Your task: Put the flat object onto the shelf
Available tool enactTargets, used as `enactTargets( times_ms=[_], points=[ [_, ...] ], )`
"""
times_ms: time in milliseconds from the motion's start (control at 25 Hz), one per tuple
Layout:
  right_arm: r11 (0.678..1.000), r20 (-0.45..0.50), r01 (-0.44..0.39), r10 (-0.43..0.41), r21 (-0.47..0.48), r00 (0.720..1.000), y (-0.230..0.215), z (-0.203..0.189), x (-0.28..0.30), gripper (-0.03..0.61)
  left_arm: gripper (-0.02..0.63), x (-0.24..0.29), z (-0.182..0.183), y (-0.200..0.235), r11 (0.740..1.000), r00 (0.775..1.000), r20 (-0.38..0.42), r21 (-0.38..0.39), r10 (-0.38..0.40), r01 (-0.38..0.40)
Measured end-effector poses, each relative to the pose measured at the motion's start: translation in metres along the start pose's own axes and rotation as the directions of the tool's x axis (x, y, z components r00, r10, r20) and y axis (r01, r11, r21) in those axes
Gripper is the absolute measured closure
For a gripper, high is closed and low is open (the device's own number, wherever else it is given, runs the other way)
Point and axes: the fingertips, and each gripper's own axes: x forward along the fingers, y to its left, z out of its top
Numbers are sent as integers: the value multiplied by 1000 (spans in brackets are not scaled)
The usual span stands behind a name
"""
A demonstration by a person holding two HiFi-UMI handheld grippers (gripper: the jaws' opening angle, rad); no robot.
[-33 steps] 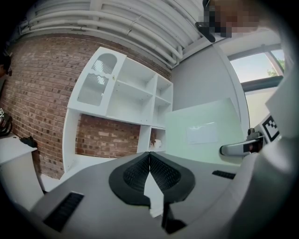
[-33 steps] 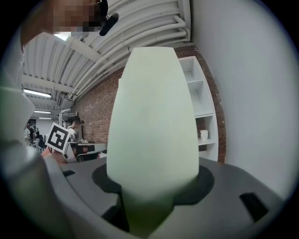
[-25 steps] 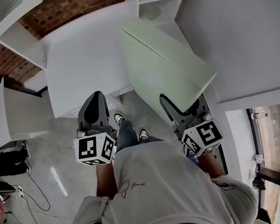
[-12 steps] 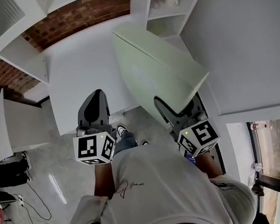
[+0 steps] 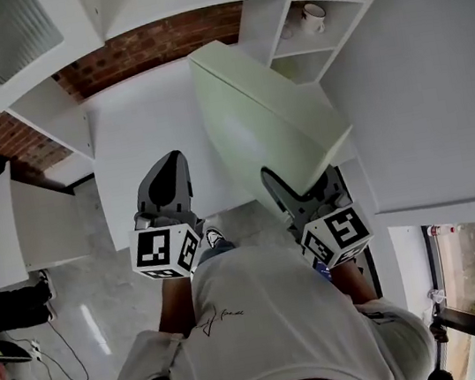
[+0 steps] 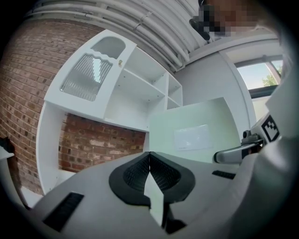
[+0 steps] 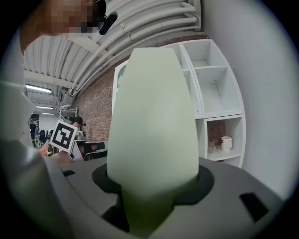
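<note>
The pale green flat board, tilted on edge in the right claw, hangs near the white shelf.

The white shelf unit stands against a brick wall and is divided into open compartments. In its right column, a white mug stands upright on a shelf board; a small item beside it is too blurred to identify. At the upper left, a door with ribbed glass closes one compartment. Below the unit, a white tabletop extends out from the wall. A second, lower white surface stands just beside it on the left. The floor is grey and glossy. Cables lie on it at the left, and a shoe rests on it near the tabletop's front edge.
</note>
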Motion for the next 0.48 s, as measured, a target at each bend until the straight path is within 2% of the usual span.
enactTargets(
  times_ms=[280,480],
  points=[
    [1000,-9,-6,6,29,1000,8,9,27,303,600,12,3,25,999,999,-1,-11,-33,33],
    [1000,-27,4,-4,12,1000,9,13,34,303,600,17,6,35,999,999,8,-30,-42,42]
  ],
)
